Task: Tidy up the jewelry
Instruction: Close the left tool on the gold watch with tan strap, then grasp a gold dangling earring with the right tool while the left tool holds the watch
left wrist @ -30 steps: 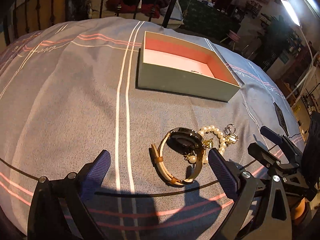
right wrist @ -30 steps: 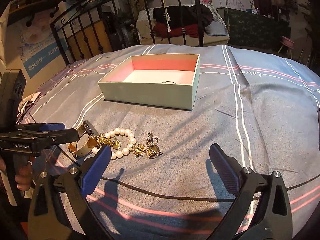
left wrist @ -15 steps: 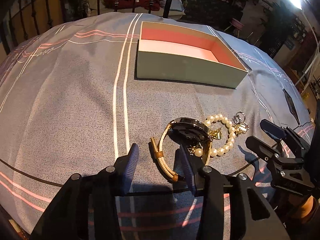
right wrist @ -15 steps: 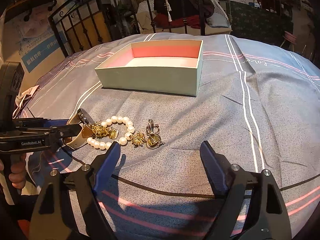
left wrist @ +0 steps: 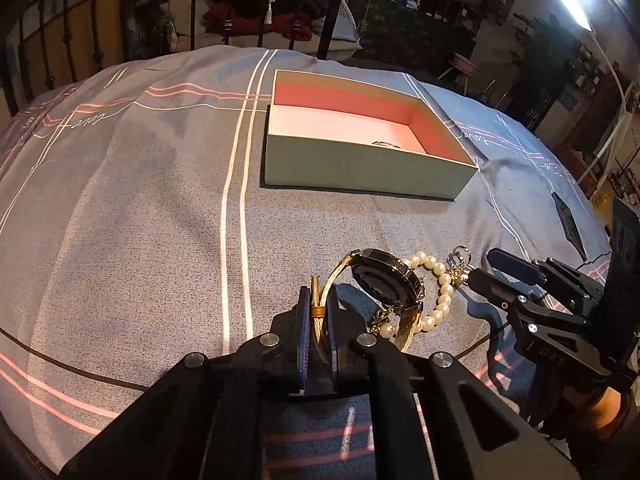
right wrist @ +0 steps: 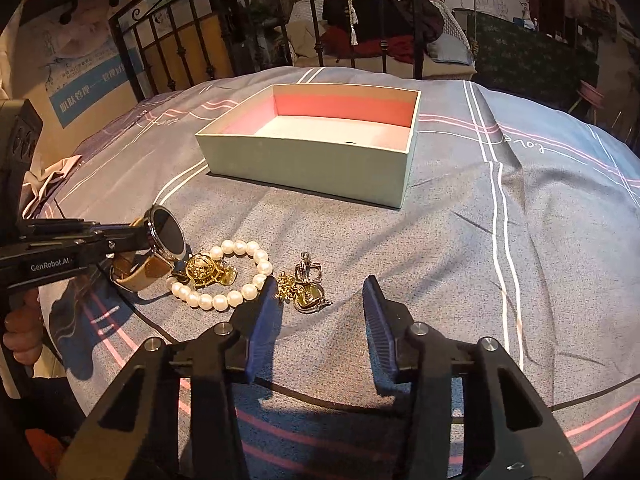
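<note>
My left gripper (left wrist: 317, 304) is shut on the tan strap of a wristwatch (left wrist: 386, 284) with a dark round face, which it tilts up off the bedspread; the watch also shows in the right wrist view (right wrist: 166, 234). A pearl bracelet (right wrist: 224, 276) with gold charms lies beside the watch. Gold and silver earrings (right wrist: 306, 286) lie just ahead of my right gripper (right wrist: 320, 300), which is open, its left finger close to them. A green box (left wrist: 368, 164) with a pink inside stands beyond, a small ring (left wrist: 386, 144) in it.
Everything lies on a grey bedspread (left wrist: 140, 208) with white and pink stripes. A black iron bed frame (right wrist: 248, 32) and a pile of clothes (right wrist: 380, 28) stand behind the box. A dark flat object (left wrist: 568, 220) lies at the right of the bedspread.
My left gripper moved forward and closed from wide open onto the watch strap, tilting the watch up. My right gripper narrowed and moved closer to the earrings.
</note>
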`<action>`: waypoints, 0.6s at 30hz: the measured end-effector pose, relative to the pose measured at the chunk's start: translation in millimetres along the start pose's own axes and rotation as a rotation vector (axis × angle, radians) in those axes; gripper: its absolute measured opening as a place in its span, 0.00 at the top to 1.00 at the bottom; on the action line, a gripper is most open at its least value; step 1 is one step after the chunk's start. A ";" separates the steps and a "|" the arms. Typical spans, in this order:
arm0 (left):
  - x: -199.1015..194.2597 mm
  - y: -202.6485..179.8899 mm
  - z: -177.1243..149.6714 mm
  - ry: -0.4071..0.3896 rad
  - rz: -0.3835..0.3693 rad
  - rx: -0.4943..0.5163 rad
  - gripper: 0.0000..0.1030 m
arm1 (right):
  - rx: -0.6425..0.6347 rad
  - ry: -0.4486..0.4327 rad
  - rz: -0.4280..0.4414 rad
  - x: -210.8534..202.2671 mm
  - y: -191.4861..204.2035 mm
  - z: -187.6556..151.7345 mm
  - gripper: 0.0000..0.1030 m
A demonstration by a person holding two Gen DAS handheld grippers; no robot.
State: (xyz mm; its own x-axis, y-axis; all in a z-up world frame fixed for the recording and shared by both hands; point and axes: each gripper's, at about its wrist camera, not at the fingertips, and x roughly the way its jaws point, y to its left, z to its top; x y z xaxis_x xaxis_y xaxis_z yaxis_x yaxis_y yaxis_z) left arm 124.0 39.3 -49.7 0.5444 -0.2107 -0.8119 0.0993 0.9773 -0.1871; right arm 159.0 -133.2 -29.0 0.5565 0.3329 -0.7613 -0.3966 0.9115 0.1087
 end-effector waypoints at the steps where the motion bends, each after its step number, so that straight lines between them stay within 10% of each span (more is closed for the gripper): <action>1: -0.7 0.5 0.8 -0.002 -0.001 -0.004 0.93 | -0.010 0.001 -0.001 1.1 0.7 0.0 0.65; 7: -2.0 -3.8 3.0 -0.005 -0.022 0.001 0.93 | -0.056 0.020 0.010 8.1 5.7 0.0 0.84; 18: -4.3 -5.2 3.0 -0.010 -0.036 0.002 0.93 | -0.067 -0.020 0.007 -2.4 8.8 -8.6 0.88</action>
State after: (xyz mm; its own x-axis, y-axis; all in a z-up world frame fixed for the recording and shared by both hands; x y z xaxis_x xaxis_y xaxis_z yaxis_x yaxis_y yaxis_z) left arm 123.7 35.2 -43.6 0.5487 -0.2455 -0.7992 0.1208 0.9692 -0.2148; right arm 147.8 -128.1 -31.7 0.5680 0.3446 -0.7474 -0.4484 0.8911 0.0701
